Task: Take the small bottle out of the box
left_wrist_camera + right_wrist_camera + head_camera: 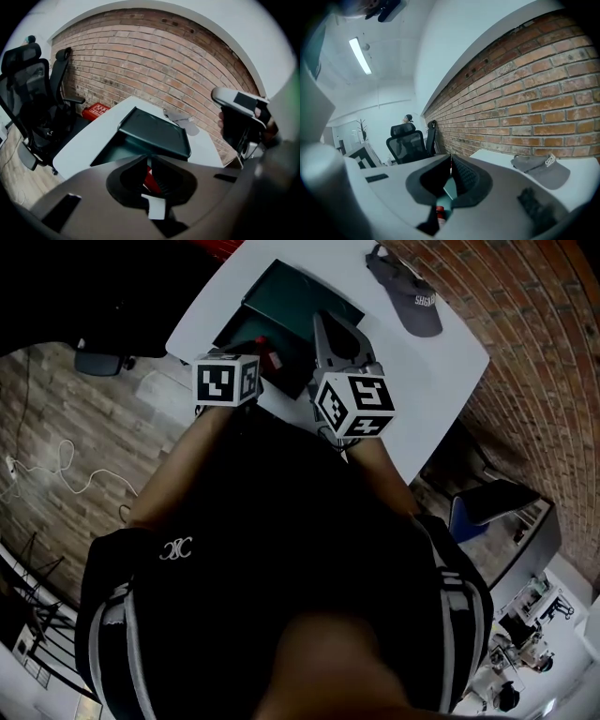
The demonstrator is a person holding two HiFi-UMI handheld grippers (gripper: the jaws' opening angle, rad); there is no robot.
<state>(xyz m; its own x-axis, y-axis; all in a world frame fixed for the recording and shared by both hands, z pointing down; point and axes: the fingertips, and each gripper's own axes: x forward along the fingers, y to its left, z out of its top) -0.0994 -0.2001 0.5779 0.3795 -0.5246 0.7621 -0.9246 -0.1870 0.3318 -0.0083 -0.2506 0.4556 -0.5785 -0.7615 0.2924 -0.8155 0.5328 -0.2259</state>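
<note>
Bottle lying in the open box, both tools clenched on nothing.

The small bottle (439, 214), pale-bodied with a red cap, lies inside the dark green box (281, 298) on the white tabletop (412, 371), with the lid (154, 133) propped open behind it. The left tool (149, 161) and the right tool (451, 161) both have their jaws pressed together and hold nothing, so one must spread before it can grip. The bottle looks light and rigid, probably smooth and round, so it may roll or slip. The surest hold seems to be across the body just under the cap, with gentle pressure. No label on the bottle can be read. A grey cap (412, 298) lying beyond the box carries white lettering that begins "SHG", and the rest is unclear.
</note>
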